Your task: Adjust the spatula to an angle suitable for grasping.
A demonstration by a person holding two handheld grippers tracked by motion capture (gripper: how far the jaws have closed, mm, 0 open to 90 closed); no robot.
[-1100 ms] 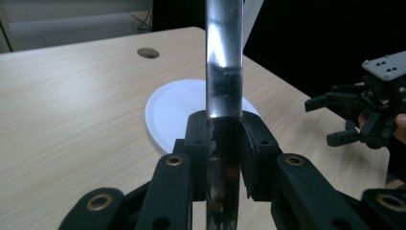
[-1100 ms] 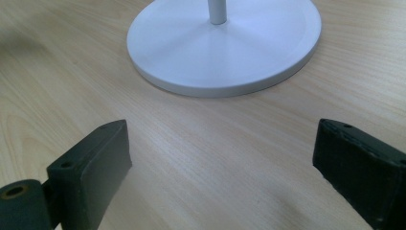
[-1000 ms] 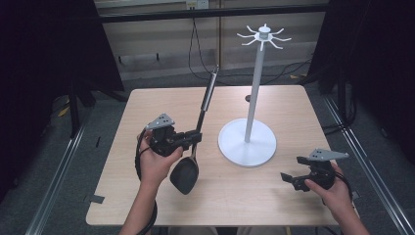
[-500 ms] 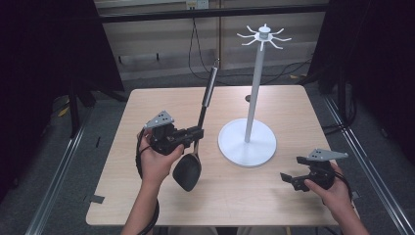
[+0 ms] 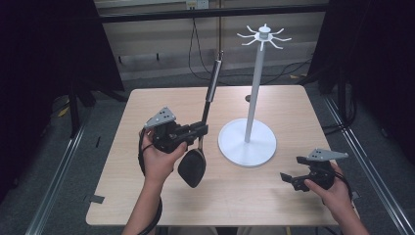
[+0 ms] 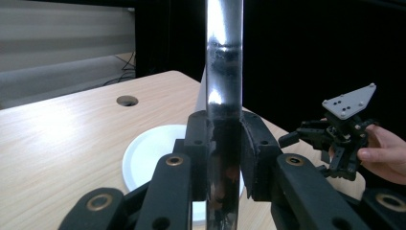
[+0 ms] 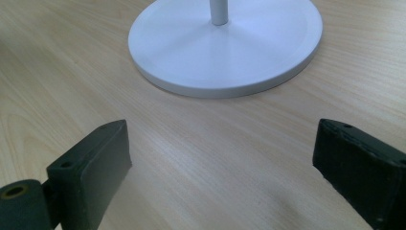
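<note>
A: High view, item one: ladle (image 5: pixel 193 166), black bowl, polished metal handle. Location?

B: Left of table centre, held upright off the table (image 5: pixel 147 196). Bowl hangs low at about 6 o'clock from the grip; the handle rises toward 12 o'clock, dark tip uppermost.

A: Item two: left gripper (image 5: pixel 198 131). State?

B: Clenched on the ladle's handle. In the left gripper view both black pads press the shiny shaft (image 6: pixel 224 96) from either side. A grip low on the shaft, near the bowl, probably keeps the top end free for hanging.

A: Item three: white stand (image 5: pixel 248 142)?

B: Round base at about 3 o'clock from the ladle, just beside it but apart. A thin pole carries a crown of hooks (image 5: pixel 264 35) at the top. It seems placed centrally so that either hand can reach it.

A: Item four: right gripper (image 5: pixel 289 179)?

B: Jaws spread wide, nothing between them. It rests low near the table's corner at about 5 o'clock from the stand; the right gripper view looks across bare wood to the base (image 7: pixel 225 45). Likely parked clear of the work.

A: Markings, brands, writing?

B: None legible on ladle, stand or grippers.
</note>
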